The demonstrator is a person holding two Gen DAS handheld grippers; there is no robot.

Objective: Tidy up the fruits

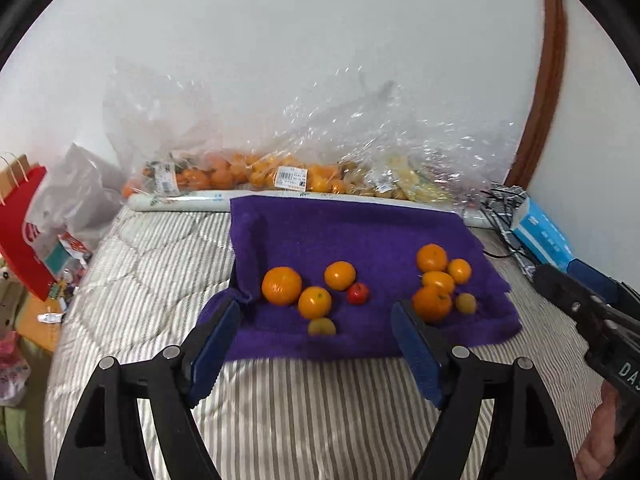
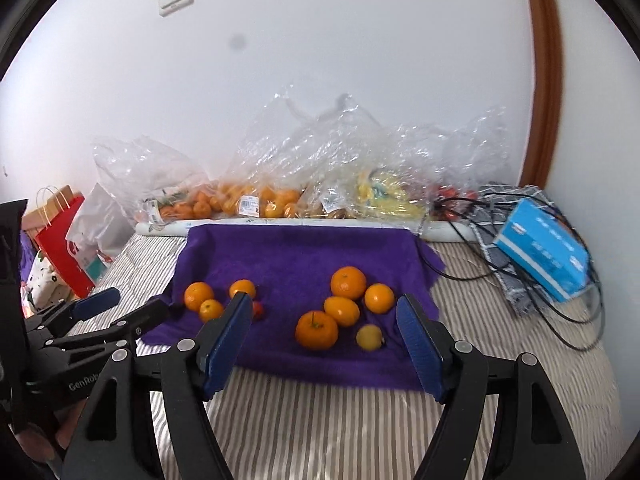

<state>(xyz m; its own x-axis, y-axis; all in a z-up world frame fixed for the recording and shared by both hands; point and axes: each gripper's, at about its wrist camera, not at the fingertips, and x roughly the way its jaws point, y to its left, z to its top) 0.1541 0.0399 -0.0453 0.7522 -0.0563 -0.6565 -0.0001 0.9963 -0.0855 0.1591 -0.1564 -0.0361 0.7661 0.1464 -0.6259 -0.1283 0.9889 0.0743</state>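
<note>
Oranges plus a small red fruit sit in two clusters on the purple towel on the bed: one at 9 o'clock, one at 3. My left hand-held gripper and right hand-held gripper hover at 6, both released, empty.

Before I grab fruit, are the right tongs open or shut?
Open: the right tongs show a wide gap between blue pads, nothing held.
</note>
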